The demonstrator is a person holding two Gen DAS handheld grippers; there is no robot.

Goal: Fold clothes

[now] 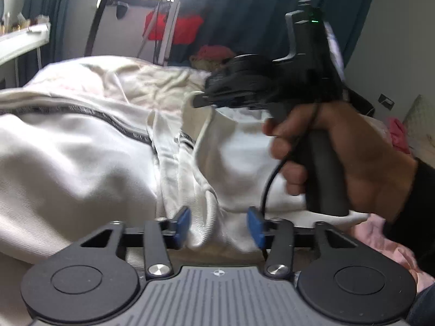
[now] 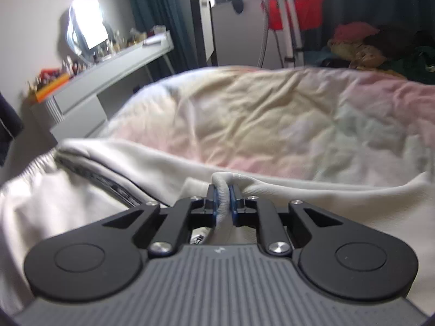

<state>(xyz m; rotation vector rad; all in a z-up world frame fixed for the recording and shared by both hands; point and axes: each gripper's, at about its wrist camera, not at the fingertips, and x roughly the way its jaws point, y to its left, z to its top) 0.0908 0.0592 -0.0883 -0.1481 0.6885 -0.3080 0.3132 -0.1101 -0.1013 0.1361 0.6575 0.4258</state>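
Note:
A white zip-up jacket [image 1: 81, 157] with a dark zipper lies on the bed. My left gripper [image 1: 220, 228] is open, its blue pads on either side of a ribbed fold of the jacket without clamping it. My right gripper [image 2: 223, 201] is shut on a ribbed edge of the same jacket [image 2: 152, 168] and lifts it a little. In the left wrist view the right gripper [image 1: 198, 100] shows up high on the right, held by a hand, with white cloth hanging from its tip.
The bed has a crumpled pastel sheet [image 2: 272, 114]. A white desk [image 2: 114, 70] with clutter stands at the left. A pile of clothes [image 2: 361, 43] lies beyond the bed. Pink cloth [image 1: 386, 241] lies at the lower right.

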